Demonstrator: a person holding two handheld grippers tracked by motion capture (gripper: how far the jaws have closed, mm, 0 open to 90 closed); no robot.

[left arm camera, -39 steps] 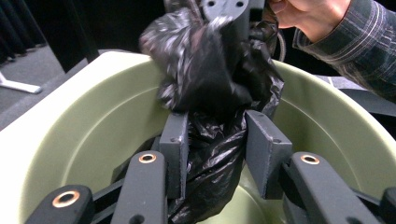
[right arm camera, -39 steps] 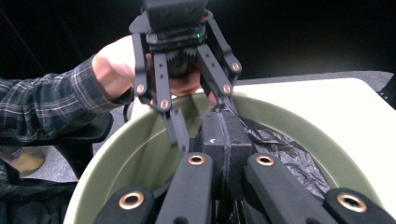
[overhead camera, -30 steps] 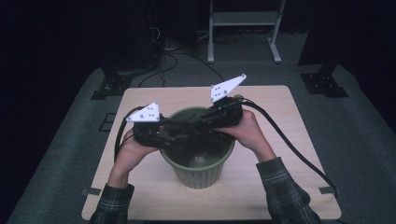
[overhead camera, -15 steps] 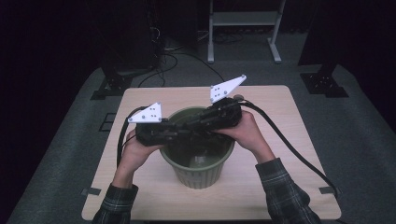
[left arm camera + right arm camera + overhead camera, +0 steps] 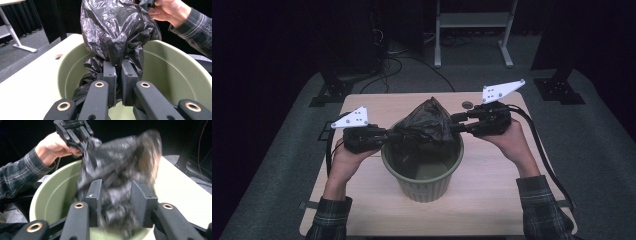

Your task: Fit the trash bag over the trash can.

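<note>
At frame centre our left gripper [image 5: 384,136] pinches the bag [image 5: 428,122] to spread it over the bin [image 5: 422,175]; our right gripper [image 5: 457,122], jaws just opening, straddles it loosely.

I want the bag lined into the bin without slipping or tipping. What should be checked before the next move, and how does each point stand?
1. Left gripper clamped on the black bin bag: ok, the jaws have just been closing and pinch a fold of plastic.
2. Right gripper gripping the bag: not ok, its jaws have just been opening; plastic lies between them, loose.
3. Bag over the green bin: ok, it hangs bunched above the opening.
4. Bag mouth spread over the rim: not ok.
5. Bin upright on the wooden table: ok.
6. Bag free of tears: cannot tell.
</note>
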